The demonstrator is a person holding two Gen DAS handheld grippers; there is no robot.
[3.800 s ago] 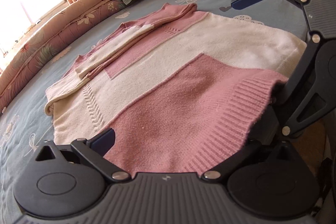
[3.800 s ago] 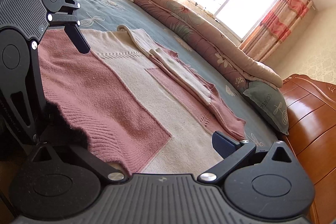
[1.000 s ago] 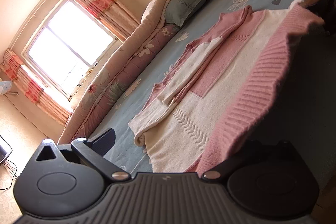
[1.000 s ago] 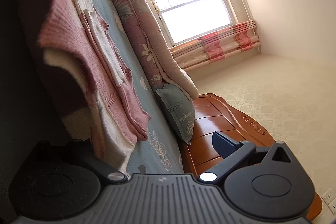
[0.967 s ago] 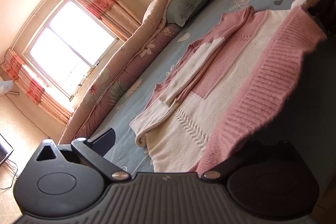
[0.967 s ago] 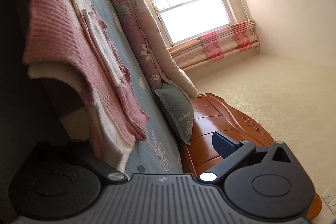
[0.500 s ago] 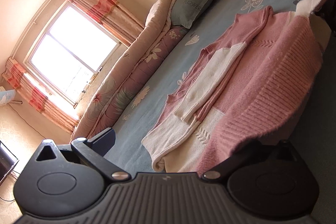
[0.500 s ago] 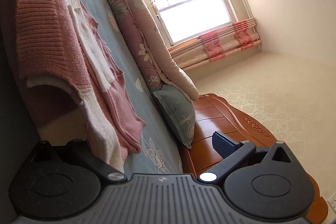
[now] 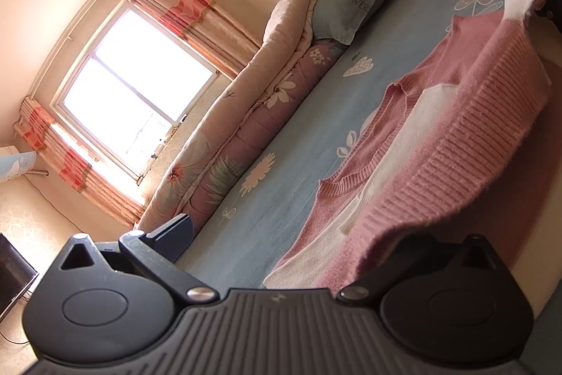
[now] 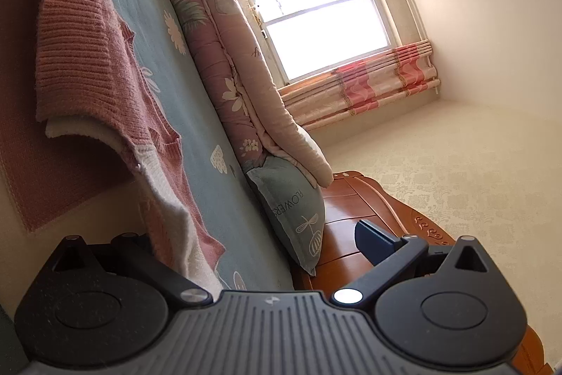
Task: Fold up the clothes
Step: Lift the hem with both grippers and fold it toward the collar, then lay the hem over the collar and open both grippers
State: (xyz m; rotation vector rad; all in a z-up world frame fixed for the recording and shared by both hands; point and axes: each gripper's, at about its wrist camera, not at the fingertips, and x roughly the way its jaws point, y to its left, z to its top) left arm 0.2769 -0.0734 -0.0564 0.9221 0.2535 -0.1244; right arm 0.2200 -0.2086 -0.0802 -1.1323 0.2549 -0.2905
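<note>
Pink-and-cream sweater (image 9: 467, 143) lies on the blue floral bed (image 9: 281, 199), its ribbed hem raised and carried over its far part; left hand-held gripper (image 9: 295, 245) has one finger under the hem's near corner, the other standing wide; grip unconfirmed; right hand-held gripper (image 10: 253, 245) likewise; rolled quilt (image 9: 246, 115) along the bed's left edge.

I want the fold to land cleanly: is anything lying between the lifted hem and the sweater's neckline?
Nothing visible does. The ribbed hem hangs above the sweater's own flat upper half; only bare bedsheet lies beyond.
</note>
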